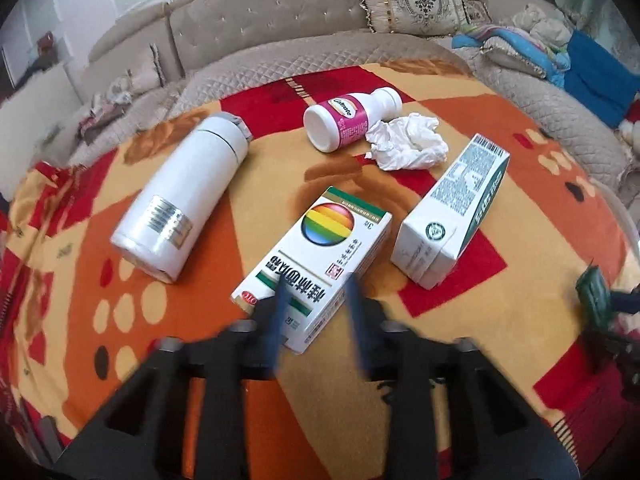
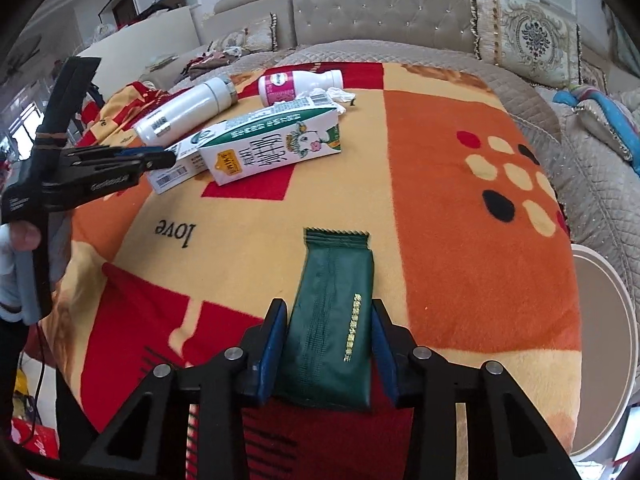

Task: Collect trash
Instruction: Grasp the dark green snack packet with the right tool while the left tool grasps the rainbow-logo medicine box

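Behind your patterned blanket [image 2: 460, 184] stood a tufted sofa [image 2: 380, 4], an embroidered cushion [image 2: 532, 40] perhaps leaning against it.

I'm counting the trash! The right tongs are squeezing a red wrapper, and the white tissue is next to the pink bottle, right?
Almost. The wrapper in the right tongs is dark green, not red, as the right wrist view shows. The white tissue does lie next to the pink bottle.
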Available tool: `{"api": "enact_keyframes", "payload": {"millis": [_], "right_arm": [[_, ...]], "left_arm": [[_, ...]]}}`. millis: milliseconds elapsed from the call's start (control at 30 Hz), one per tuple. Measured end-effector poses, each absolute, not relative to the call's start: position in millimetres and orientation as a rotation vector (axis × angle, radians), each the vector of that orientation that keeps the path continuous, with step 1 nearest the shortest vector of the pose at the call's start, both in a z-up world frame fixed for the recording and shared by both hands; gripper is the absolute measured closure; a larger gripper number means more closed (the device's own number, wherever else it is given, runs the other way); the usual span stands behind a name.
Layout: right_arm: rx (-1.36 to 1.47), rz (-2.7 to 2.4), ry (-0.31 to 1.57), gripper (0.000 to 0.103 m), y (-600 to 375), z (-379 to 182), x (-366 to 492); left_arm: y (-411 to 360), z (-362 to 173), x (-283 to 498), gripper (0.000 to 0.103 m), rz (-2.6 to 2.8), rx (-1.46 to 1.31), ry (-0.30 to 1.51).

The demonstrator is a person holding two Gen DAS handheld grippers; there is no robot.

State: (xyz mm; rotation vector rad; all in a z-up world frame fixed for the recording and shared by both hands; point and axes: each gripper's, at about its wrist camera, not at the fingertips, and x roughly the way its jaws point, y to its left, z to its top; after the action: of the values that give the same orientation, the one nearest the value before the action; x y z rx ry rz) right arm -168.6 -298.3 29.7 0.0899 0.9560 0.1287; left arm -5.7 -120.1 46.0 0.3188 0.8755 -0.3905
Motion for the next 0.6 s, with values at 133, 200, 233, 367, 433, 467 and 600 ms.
{"api": "enact_keyframes", "payload": {"millis": [133,200,233,367,433,467,600], "right_arm": [[0.118,0.137,0.962,0.063,-301,29,-169],[0.13,0.137,0.967,0.063,-303,29,-168],[0.133,0.138,0.97,0.063,-304,29,-167],[0.131,0.144,0.976,0.062,-302,29,-166],[0.13,0.156,0.986,0.055,-300,28,-164],[0.126,0.157,0.988,0.053,-298,26,-163],[0.108,0.149,0.977,0.052,-297,26,-163]], "left_arm": [[-122,48,4,0.033,-0.418,0.299,0.869],[-128,42,11,0.033,-0.414,0.346,0.893],[-130,38,17,0.033,-0.408,0.361,0.906],[-132,26,31,0.029,-0.411,0.386,0.943],[-133,21,35,0.026,-0.415,0.388,0.957],[-133,19,36,0.026,-0.413,0.391,0.961],[-134,18,31,0.029,-0.403,0.401,0.945]]}}
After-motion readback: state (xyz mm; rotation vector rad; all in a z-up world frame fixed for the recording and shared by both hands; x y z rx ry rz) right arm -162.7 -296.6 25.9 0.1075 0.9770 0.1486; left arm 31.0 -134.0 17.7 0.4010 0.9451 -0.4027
